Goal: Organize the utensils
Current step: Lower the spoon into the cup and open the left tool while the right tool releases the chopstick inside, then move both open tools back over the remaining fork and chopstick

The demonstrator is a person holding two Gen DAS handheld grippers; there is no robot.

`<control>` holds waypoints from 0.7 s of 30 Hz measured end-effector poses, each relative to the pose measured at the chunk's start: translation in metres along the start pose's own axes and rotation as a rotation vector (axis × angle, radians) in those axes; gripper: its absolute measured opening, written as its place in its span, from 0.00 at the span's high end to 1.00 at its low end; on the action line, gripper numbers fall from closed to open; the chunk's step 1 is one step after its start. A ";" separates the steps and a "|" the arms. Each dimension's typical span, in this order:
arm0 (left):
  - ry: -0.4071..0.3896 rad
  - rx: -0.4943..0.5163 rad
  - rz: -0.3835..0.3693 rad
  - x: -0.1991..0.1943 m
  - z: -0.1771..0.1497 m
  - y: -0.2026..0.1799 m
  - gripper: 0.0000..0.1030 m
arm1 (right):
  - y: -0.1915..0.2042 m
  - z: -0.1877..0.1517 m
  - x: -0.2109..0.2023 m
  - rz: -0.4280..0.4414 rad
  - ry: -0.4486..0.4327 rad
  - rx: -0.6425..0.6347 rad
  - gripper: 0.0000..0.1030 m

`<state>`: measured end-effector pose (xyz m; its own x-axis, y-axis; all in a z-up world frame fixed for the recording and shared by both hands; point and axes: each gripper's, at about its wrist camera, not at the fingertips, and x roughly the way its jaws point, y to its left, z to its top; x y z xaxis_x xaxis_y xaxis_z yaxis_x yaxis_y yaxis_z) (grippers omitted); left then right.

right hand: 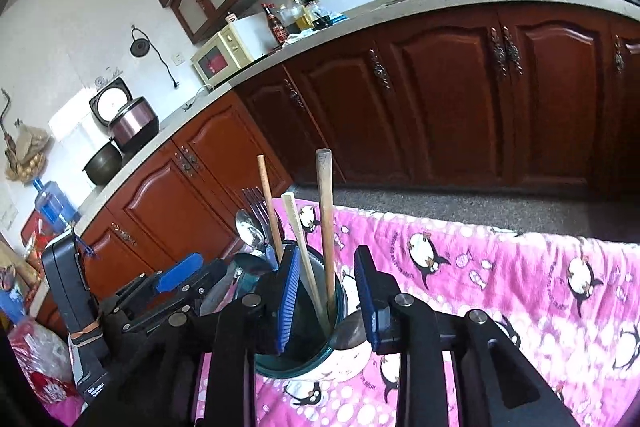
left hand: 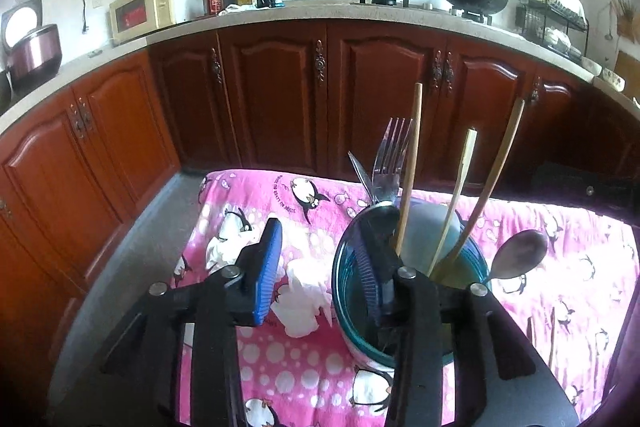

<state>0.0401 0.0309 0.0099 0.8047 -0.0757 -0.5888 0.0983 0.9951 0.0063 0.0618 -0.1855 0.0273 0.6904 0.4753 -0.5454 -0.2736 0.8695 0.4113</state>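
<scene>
A teal-rimmed utensil holder (left hand: 348, 291) stands on the pink penguin cloth (left hand: 280, 367). It holds a fork (left hand: 390, 155), a knife (left hand: 360, 175) and three wooden sticks (left hand: 408, 171). A dark spoon (left hand: 520, 255) lies on the cloth right of the holder. My left gripper (left hand: 320, 271) is open; its right finger sits inside the holder's rim and its left finger outside. My right gripper (right hand: 328, 299) is open and straddles the holder's (right hand: 296, 367) right wall, with the sticks (right hand: 326, 227) between its fingers. The left gripper also shows in the right wrist view (right hand: 176, 277).
Crumpled white tissue (left hand: 296, 307) lies on the cloth left of the holder. Red-brown cabinets (left hand: 280, 95) and a counter with a microwave (left hand: 156, 7), bottles and pots stand behind. Grey floor (right hand: 460, 203) lies beyond the cloth's far edge.
</scene>
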 end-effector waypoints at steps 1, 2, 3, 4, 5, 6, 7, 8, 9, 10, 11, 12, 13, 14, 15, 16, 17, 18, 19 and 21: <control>0.003 -0.007 -0.004 -0.001 0.001 0.001 0.62 | 0.001 0.000 -0.002 -0.004 -0.003 -0.005 0.74; 0.009 -0.019 -0.012 -0.004 0.001 0.002 0.61 | 0.002 -0.001 -0.004 -0.010 -0.004 -0.010 0.74; 0.009 -0.028 -0.016 -0.006 0.001 0.003 0.61 | 0.002 -0.002 -0.006 -0.011 -0.003 -0.010 0.73; 0.011 -0.037 -0.019 -0.008 0.001 0.004 0.58 | 0.002 -0.004 -0.008 -0.009 -0.002 -0.007 0.70; 0.014 -0.044 -0.024 -0.011 0.001 0.005 0.55 | 0.003 -0.004 -0.009 -0.008 0.000 -0.005 0.68; 0.017 -0.049 -0.031 -0.014 0.001 0.005 0.55 | 0.004 -0.006 -0.011 -0.009 0.003 -0.005 0.67; 0.017 -0.052 -0.037 -0.016 0.001 0.004 0.55 | 0.005 -0.007 -0.014 -0.010 0.003 -0.008 0.67; 0.017 -0.054 -0.042 -0.019 0.001 0.003 0.54 | 0.006 -0.009 -0.016 -0.011 0.001 -0.012 0.67; 0.020 -0.053 -0.047 -0.022 0.001 0.001 0.54 | 0.007 -0.011 -0.018 -0.017 0.001 -0.017 0.67; 0.023 -0.052 -0.052 -0.024 0.001 -0.001 0.54 | 0.009 -0.013 -0.020 -0.029 0.000 -0.024 0.67; 0.027 -0.049 -0.061 -0.027 0.001 -0.004 0.54 | 0.010 -0.013 -0.022 -0.038 0.001 -0.029 0.67; 0.029 -0.046 -0.065 -0.029 0.001 -0.006 0.54 | 0.011 -0.016 -0.025 -0.044 0.000 -0.032 0.67; 0.029 -0.040 -0.069 -0.031 0.001 -0.010 0.54 | 0.011 -0.017 -0.028 -0.049 -0.001 -0.032 0.66; 0.028 -0.036 -0.073 -0.034 0.000 -0.013 0.54 | 0.010 -0.019 -0.030 -0.055 -0.003 -0.031 0.64; 0.027 -0.031 -0.076 -0.037 -0.001 -0.016 0.54 | 0.010 -0.022 -0.033 -0.066 -0.001 -0.032 0.63; 0.027 -0.028 -0.079 -0.039 -0.001 -0.020 0.54 | 0.010 -0.025 -0.035 -0.073 0.002 -0.035 0.62; 0.026 -0.026 -0.084 -0.040 -0.002 -0.022 0.54 | 0.010 -0.027 -0.038 -0.080 0.003 -0.039 0.62; 0.028 -0.025 -0.089 -0.042 -0.002 -0.026 0.54 | 0.009 -0.030 -0.041 -0.093 0.004 -0.045 0.62; 0.030 -0.021 -0.093 -0.044 -0.003 -0.030 0.54 | 0.008 -0.032 -0.043 -0.103 0.007 -0.048 0.62; 0.035 -0.014 -0.104 -0.045 -0.003 -0.036 0.54 | 0.004 -0.038 -0.051 -0.118 0.013 -0.045 0.61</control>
<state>-0.0019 -0.0016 0.0339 0.7699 -0.1766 -0.6133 0.1718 0.9828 -0.0672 0.0002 -0.2010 0.0288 0.7109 0.3705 -0.5978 -0.2210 0.9246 0.3103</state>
